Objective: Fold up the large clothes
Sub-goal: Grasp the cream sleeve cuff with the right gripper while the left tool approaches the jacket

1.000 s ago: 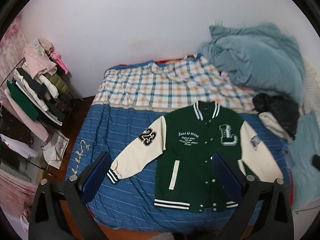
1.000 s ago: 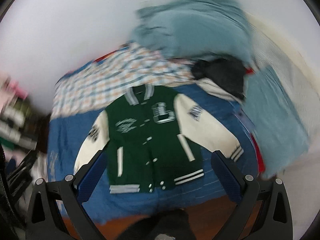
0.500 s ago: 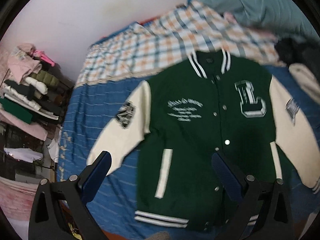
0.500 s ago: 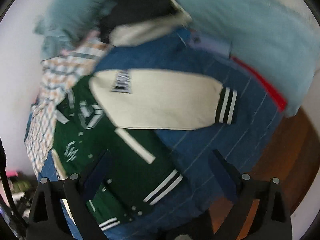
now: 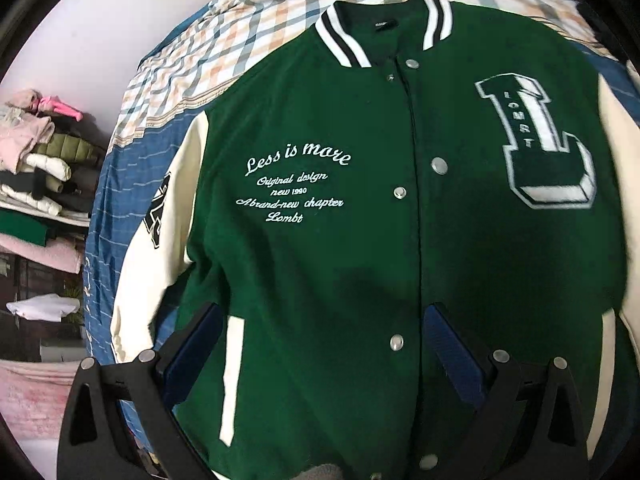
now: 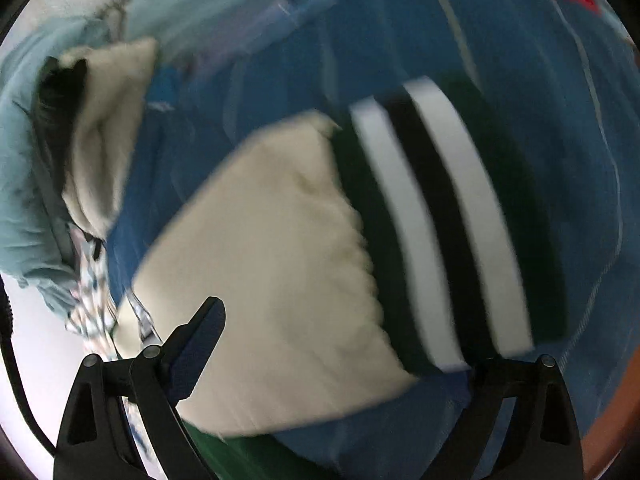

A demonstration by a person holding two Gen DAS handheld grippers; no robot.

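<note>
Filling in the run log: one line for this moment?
phase: reach | left gripper: open over jacket front | right gripper: open at sleeve cuff | folds: none

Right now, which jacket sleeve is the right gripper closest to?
The sleeve with the striped cuff lying on blue bedding; the open right gripper hangs over it.

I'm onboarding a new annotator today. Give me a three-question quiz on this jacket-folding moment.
1. True or false: the green jacket lies front up with its snaps closed.
2. Which part of the jacket sits between the fingers of the right gripper? A collar; B striped sleeve cuff; C hem
3. Fill in: both the left gripper and the right one are ____.

Key: 1 true; 2 B; 3 open
</note>
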